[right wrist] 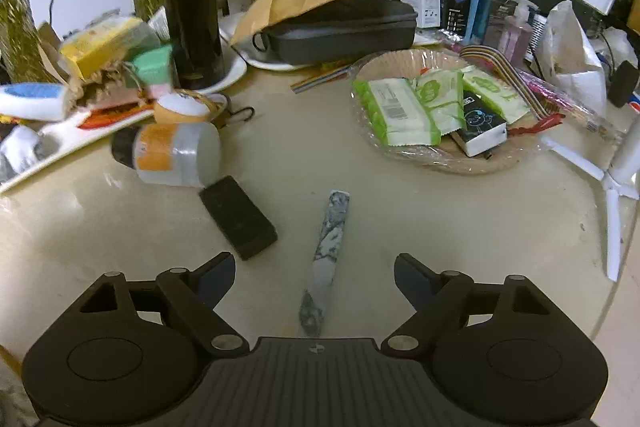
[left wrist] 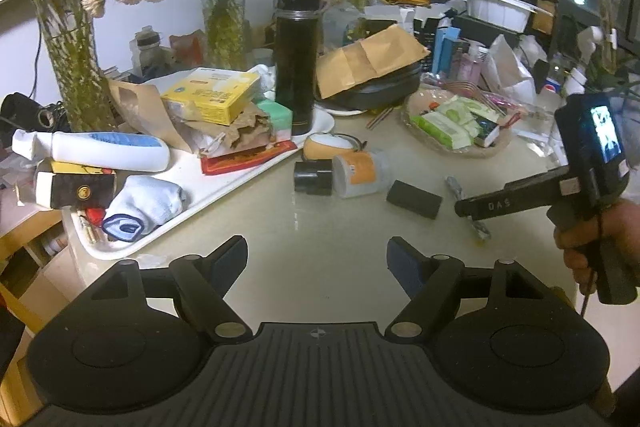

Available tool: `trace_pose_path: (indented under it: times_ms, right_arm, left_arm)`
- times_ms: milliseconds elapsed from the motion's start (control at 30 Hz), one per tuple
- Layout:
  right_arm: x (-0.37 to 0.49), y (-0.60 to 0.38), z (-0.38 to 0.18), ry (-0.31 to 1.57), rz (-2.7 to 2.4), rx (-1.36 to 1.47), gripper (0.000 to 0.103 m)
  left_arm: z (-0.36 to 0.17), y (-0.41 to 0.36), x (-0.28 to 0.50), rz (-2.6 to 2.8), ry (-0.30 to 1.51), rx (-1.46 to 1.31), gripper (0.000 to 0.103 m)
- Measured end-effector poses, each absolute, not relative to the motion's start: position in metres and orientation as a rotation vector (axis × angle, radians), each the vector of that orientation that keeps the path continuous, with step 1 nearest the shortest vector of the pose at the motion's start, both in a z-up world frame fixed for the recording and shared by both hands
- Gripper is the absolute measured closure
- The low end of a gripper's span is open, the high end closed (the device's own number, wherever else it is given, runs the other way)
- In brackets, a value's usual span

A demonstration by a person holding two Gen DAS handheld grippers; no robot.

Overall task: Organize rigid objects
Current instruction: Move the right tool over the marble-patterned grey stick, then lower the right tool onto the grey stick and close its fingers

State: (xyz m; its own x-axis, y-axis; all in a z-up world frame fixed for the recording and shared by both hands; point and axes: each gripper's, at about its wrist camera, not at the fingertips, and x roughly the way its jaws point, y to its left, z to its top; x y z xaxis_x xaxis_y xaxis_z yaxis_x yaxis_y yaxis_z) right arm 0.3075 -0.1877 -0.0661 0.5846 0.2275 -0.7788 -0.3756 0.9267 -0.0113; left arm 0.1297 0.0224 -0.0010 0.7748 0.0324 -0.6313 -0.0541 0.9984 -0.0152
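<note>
Fingers (right wrist: 216, 277) apart, right gripper (right wrist: 314, 277) tilted down.

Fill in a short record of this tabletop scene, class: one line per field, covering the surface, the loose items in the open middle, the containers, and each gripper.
surface: pale glossy table
loose items: marbled grey stick, black flat block, toppled bottle with orange label
tray: white tray at left, piled with boxes and a tube
basket: woven basket holding green-and-white packets
upright: black flask
left gripper: open, over bare table, nothing between its fingers
right gripper: open, stick lying between its fingers, untouched
</note>
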Motion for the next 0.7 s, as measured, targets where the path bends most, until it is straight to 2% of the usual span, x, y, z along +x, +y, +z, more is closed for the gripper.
trace_pose_path:
  times_ms: [167, 300, 467, 567, 600, 633, 700]
  right_arm:
    - [0.324, -0.185, -0.083, 0.916, 0.323, -0.201, 0.019]
    - [0.333, -0.184, -0.091, 0.942, 0.299, -0.2, 0.032]
    - [0.335, -0.184, -0.093, 0.954, 0.311, -0.165, 0.044]
    - [0.334, -0.183, -0.092, 0.953, 0.336, -0.158, 0.056]
    - [0.334, -0.182, -0.092, 0.952, 0.342, -0.158, 0.065]
    - [0.333, -0.181, -0.091, 0.949, 0.345, -0.166, 0.07]
    - [0.334, -0.18, -0.091, 0.95, 0.356, -0.169, 0.073]
  left_arm:
    - [-0.001, 0.026, 0.13, 0.039, 0.69, -0.053, 0.026]
    - [-0.001, 0.025, 0.129, 0.034, 0.692, -0.036, 0.026]
    - [0.0, 0.027, 0.128, 0.024, 0.702, -0.061, 0.026]
    - [0.002, 0.029, 0.126, 0.024, 0.695, -0.072, 0.026]
    - [0.002, 0.03, 0.126, 0.027, 0.692, -0.072, 0.026]
    - [0.003, 0.031, 0.126, 0.034, 0.691, -0.075, 0.026]
    - [0.003, 0.033, 0.127, 0.039, 0.692, -0.084, 0.026]
